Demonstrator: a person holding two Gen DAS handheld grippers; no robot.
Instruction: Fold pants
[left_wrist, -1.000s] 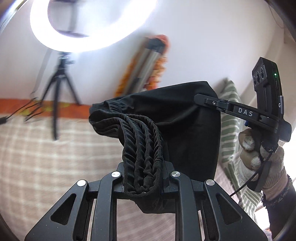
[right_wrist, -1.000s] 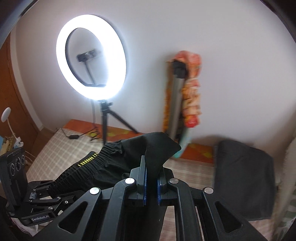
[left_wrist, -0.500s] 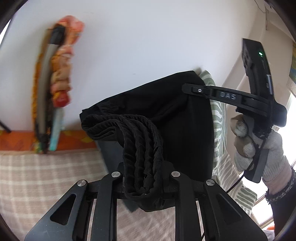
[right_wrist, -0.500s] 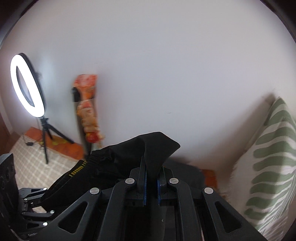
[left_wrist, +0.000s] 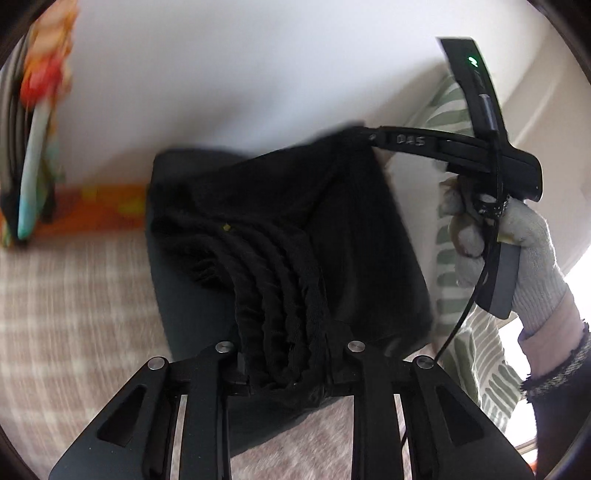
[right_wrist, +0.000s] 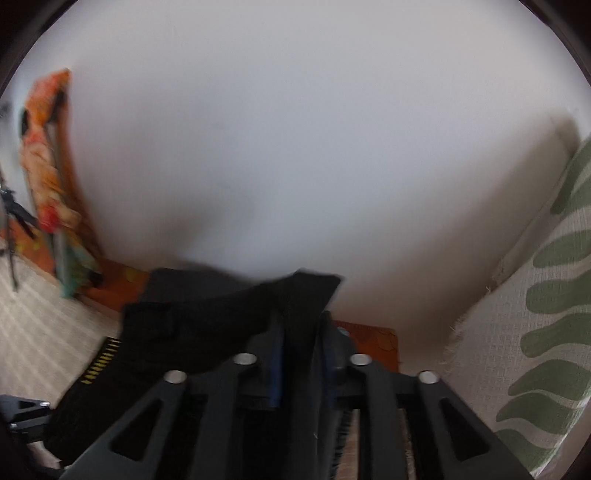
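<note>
The black pants (left_wrist: 332, 229) are folded into a bundle and hang in the air between both grippers. My left gripper (left_wrist: 286, 354) is shut on the ribbed elastic waistband, bunched in several layers. My right gripper (right_wrist: 301, 332) is shut on a corner of the black fabric (right_wrist: 306, 295); in the left wrist view it shows at the right (left_wrist: 373, 138), held by a gloved hand. A yellow-marked tag (right_wrist: 101, 360) shows on the pants. A dark folded cloth (left_wrist: 192, 295) lies on the bed below the bundle.
A checked bed cover (left_wrist: 74, 314) lies below. A white wall (right_wrist: 295, 147) is close ahead. A green-striped pillow (right_wrist: 546, 314) stands at the right. A colourful wrapped pole (right_wrist: 51, 177) leans on the wall at the left.
Both grippers have swung to the right with the pants still held. The ring light has left view, and the wall and the pillow are nearer. The dark cloth now lies under the bundle.
</note>
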